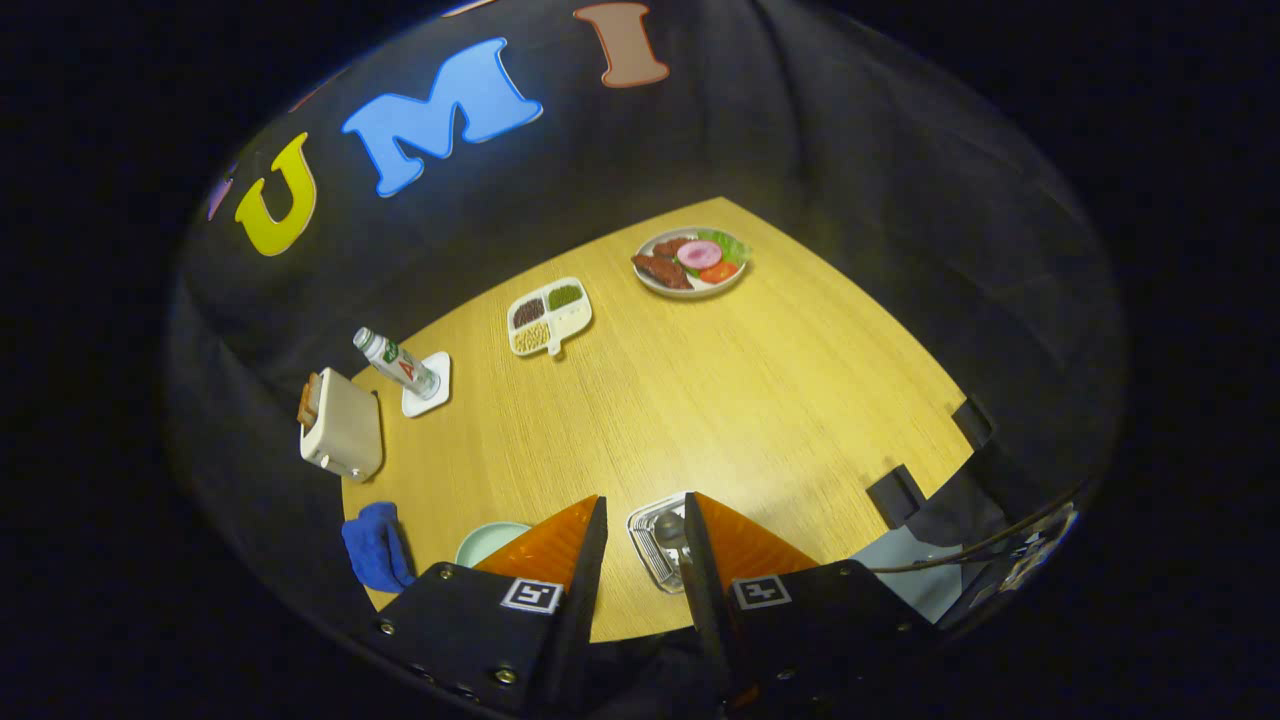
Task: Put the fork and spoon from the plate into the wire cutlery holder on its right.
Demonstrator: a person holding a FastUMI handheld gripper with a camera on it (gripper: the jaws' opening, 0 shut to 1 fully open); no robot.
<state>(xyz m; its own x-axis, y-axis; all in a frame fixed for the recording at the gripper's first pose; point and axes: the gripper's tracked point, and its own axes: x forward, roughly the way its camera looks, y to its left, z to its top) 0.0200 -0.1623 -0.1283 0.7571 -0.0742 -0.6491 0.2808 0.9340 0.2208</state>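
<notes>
My gripper (645,497) hangs high above the wooden table (700,400), open, with a clear gap between its fingers. Down in that gap stands the wire cutlery holder (650,550). A grey spoon (669,528) sits in the holder, close to the right finger; I cannot tell whether that finger touches it. The pale green plate (488,541) lies just left of the holder and is partly hidden behind the left finger. Whether a fork lies on the plate or stands in the holder is too small to tell.
Along the table's left side are a blue cloth (375,545), a toaster (342,428) with toast in it and a bottle (398,363) on a white coaster. Farther off sit a divided snack tray (548,317) and a plate of food (692,262). Black clamps (895,495) grip the right edge.
</notes>
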